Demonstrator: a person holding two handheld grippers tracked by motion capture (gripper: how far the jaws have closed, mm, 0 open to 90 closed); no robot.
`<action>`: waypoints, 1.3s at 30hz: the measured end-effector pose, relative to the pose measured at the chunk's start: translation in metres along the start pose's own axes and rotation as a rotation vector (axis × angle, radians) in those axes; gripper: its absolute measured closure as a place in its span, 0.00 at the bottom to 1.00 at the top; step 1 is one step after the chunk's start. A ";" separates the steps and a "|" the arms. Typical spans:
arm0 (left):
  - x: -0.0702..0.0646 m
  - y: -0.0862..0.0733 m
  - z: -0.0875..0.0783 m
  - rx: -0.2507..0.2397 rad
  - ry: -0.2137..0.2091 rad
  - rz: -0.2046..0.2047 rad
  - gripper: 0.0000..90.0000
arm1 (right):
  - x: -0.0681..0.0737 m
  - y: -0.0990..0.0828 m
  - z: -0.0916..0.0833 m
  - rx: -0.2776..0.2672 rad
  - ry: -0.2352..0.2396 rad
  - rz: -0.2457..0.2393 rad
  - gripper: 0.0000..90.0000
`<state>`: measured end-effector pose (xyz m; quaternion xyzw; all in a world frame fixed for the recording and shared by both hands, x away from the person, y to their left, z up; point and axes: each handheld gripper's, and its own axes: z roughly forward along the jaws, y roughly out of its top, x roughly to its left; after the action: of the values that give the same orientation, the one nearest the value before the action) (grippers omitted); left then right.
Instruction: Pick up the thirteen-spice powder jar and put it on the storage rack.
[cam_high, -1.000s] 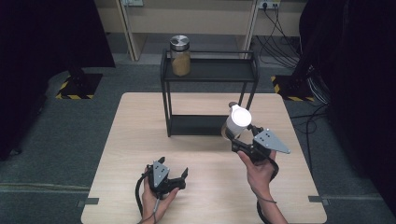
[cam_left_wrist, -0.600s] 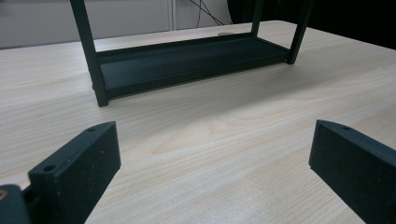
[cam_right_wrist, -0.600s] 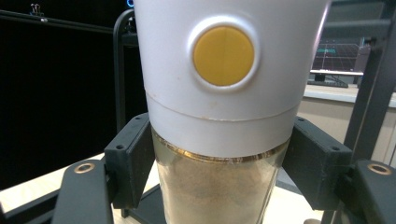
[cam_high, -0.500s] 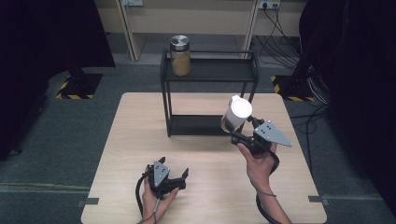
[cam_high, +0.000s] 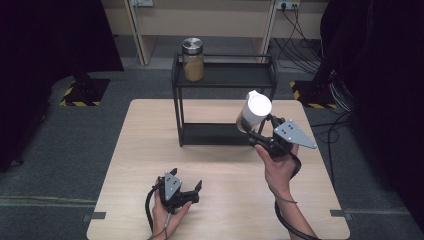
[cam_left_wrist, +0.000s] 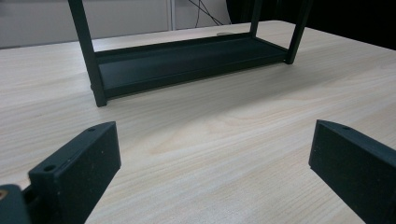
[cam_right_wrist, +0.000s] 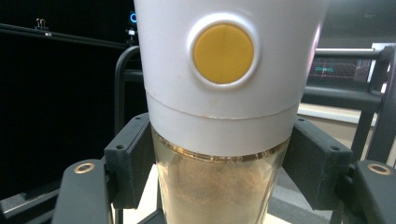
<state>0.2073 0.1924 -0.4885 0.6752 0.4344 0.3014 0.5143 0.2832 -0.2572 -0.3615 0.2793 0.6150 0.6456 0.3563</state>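
My right gripper (cam_high: 253, 129) is shut on a clear jar with a tall white lid (cam_high: 253, 111) and holds it in the air beside the right end of the black two-tier shelf (cam_high: 225, 76). In the right gripper view the white-lidded jar (cam_right_wrist: 224, 107) shows a round yellow button and brownish contents, with my black jaws pressed on both its sides. A second jar with a metal lid (cam_high: 192, 60) and tan contents stands on the shelf's top tier at the left. My left gripper (cam_high: 186, 180) rests open on the wooden table (cam_high: 150, 130) near the front edge, nothing between its jaws.
In the left gripper view the shelf's bottom tier (cam_left_wrist: 187, 58) lies a short way ahead across bare wood. Behind the table stand a pale cabinet (cam_high: 210, 20) and cables (cam_high: 300, 45). Grey floor surrounds the table.
My right gripper has risen with the white-lidded jar, moving up and slightly right beside the shelf. The left gripper has stayed put.
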 end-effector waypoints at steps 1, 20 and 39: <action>0.000 0.000 0.000 0.000 0.000 -0.001 0.02 | 0.000 0.002 0.000 -0.002 0.000 -0.003 0.34; 0.000 0.000 0.000 -0.002 -0.002 0.000 0.02 | -0.008 0.036 0.015 -0.045 -0.019 -0.018 0.34; 0.001 0.000 0.000 -0.001 -0.003 -0.009 0.02 | -0.016 0.071 0.051 -0.044 -0.056 -0.026 0.34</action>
<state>0.2077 0.1936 -0.4887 0.6734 0.4365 0.2982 0.5167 0.3249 -0.2393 -0.2852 0.2813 0.5939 0.6463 0.3877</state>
